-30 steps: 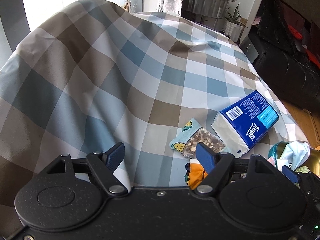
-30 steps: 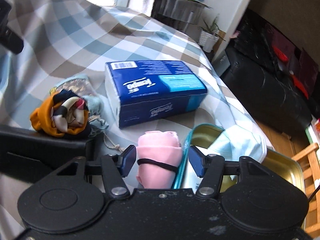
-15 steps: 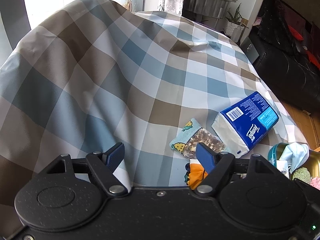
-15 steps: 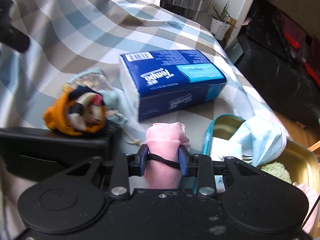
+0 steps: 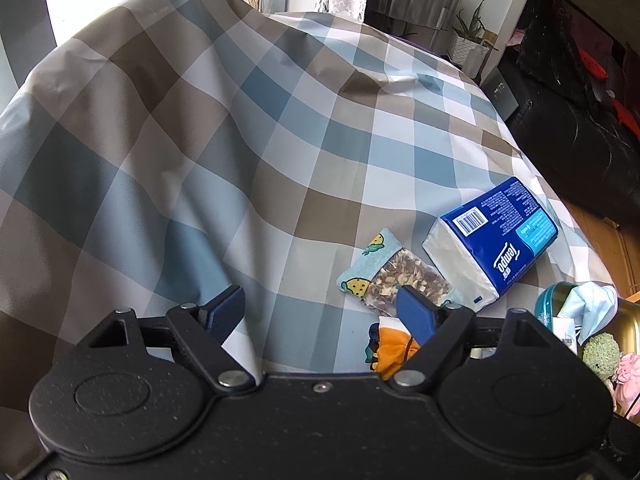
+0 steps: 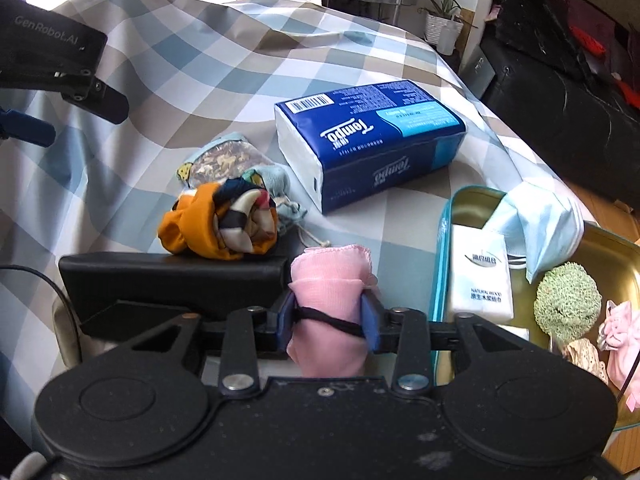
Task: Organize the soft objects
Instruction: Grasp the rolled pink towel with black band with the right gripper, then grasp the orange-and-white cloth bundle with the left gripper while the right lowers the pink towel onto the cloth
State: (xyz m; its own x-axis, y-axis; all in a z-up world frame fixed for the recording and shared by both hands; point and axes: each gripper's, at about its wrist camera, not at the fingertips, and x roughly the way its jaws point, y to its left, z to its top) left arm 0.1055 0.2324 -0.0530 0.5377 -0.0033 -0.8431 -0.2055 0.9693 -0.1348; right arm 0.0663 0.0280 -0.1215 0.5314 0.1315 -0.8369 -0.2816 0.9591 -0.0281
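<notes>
Right gripper (image 6: 329, 322) clamped on one rolled pink cloth with black band (image 6: 330, 280). Left gripper (image 5: 320, 312) spread apart, holding nothing. One blue tissue pack (image 6: 368, 142) far; gold tin (image 6: 612, 256) right holds perhaps five soft items.

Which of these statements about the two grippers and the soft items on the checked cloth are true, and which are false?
1. The right gripper is shut on the pink cloth roll. True.
2. The left gripper holds the orange scarf. False: its jaws are open and empty.
3. The blue tissue pack lies inside the tin. False: it lies on the cloth beside it.
4. A light blue face mask hangs over the tin's rim. True.
</notes>
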